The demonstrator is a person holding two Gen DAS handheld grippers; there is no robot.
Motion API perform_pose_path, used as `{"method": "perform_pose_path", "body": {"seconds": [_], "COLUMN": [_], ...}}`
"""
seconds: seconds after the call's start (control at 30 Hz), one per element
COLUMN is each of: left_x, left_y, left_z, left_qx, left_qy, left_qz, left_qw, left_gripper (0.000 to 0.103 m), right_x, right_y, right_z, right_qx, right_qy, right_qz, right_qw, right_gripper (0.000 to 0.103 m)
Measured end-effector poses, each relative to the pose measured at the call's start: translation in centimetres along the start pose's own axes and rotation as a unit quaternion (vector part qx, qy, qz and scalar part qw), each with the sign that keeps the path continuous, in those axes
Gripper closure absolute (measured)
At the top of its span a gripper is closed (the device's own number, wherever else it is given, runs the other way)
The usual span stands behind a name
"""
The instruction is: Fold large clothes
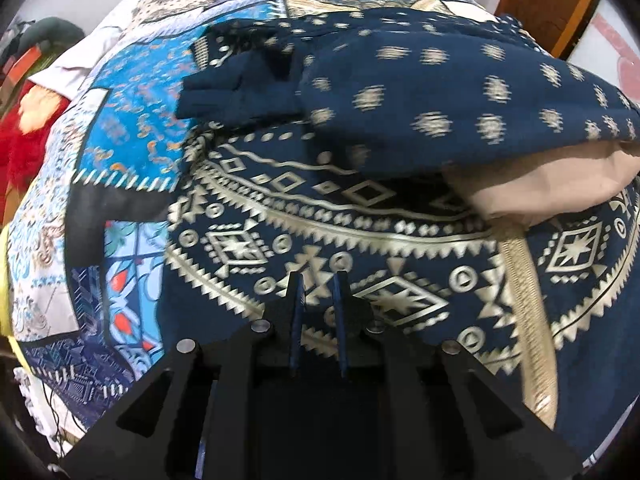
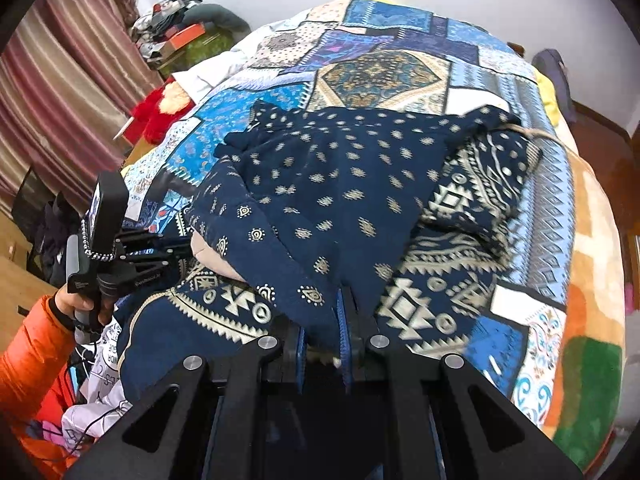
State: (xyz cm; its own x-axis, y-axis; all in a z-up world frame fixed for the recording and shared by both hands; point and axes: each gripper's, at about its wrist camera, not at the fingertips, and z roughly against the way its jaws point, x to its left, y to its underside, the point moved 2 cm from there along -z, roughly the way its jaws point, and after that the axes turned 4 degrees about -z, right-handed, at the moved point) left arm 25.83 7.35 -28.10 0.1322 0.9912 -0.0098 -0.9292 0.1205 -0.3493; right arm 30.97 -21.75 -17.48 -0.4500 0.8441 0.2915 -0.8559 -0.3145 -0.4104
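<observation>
A large navy garment (image 2: 344,184) with gold dots and a broad gold geometric border lies crumpled on the bed, partly folded over itself, its beige lining (image 1: 552,184) showing. In the left wrist view the garment (image 1: 400,120) fills the middle and right. My left gripper (image 1: 318,280) hovers over the border with a narrow gap between its fingers and nothing in it. It also shows in the right wrist view (image 2: 176,256) at the garment's left edge. My right gripper (image 2: 324,320) is shut on a fold of the navy fabric at the near edge.
A blue patchwork bedspread (image 2: 380,76) covers the bed. A red plush toy (image 2: 160,112) and a pile of clutter (image 2: 180,28) sit far left by striped curtains. An orange-green blanket (image 2: 592,320) lies at the right edge. A wooden door (image 1: 548,0) stands far right.
</observation>
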Motion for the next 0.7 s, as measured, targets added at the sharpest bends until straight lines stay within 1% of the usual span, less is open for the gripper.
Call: {"method": "perform_pose_path", "body": {"seconds": [0.1,0.17,0.2,0.23,0.27,0.33,0.37,0.43,0.53,0.6,0.7], "left_x": [1.5,2.3,2.9,3.6,4.1,5.1,5.4,6.4,7.9,8.7,9.4], "left_y": [-0.2,-0.8,-1.2,-1.7,-2.0,-3.1,-3.5,-4.7,-6.5,-7.6,-8.9], "left_z": [1.4,2.5,3.2,3.7,4.2,4.9,5.2,5.4,5.2,4.6,3.5], "left_qx": [-0.012,-0.026,-0.037,-0.045,-0.053,-0.068,-0.073,-0.079,-0.085,-0.082,-0.076], "left_qy": [-0.002,-0.011,-0.019,-0.026,-0.032,-0.043,-0.046,-0.047,-0.039,-0.039,-0.031], "left_qz": [0.017,0.025,0.029,0.032,0.035,0.045,0.05,0.065,0.09,0.105,0.121], "left_qw": [0.9998,0.9993,0.9987,0.9981,0.9975,0.9957,0.995,0.9936,0.9915,0.9904,0.9893], "left_gripper": [0.09,0.086,0.08,0.07,0.066,0.052,0.05,0.038,0.031,0.03,0.03], "right_x": [-0.8,-1.2,-1.4,-1.5,-1.6,-1.9,-2.2,-3.0,-4.6,-5.8,-7.9], "right_y": [0.5,0.8,1.0,1.1,1.2,1.2,1.0,0.3,-1.3,-2.9,-5.5], "right_z": [0.7,1.2,1.6,1.8,2.1,2.7,3.1,3.9,4.3,3.8,1.7], "right_qx": [0.002,0.003,0.003,0.003,0.004,0.0,-0.006,-0.023,-0.041,-0.048,-0.054], "right_qy": [-0.008,-0.013,-0.014,-0.014,-0.013,-0.009,0.003,0.027,0.05,0.073,0.11], "right_qz": [-0.009,-0.012,-0.013,-0.013,-0.012,-0.011,-0.011,-0.012,-0.028,-0.037,-0.059], "right_qw": [1.0,1.0,1.0,1.0,1.0,1.0,1.0,0.999,0.998,0.995,0.991], "right_gripper": [0.093,0.093,0.093,0.093,0.093,0.093,0.093,0.093,0.093,0.093,0.093]}}
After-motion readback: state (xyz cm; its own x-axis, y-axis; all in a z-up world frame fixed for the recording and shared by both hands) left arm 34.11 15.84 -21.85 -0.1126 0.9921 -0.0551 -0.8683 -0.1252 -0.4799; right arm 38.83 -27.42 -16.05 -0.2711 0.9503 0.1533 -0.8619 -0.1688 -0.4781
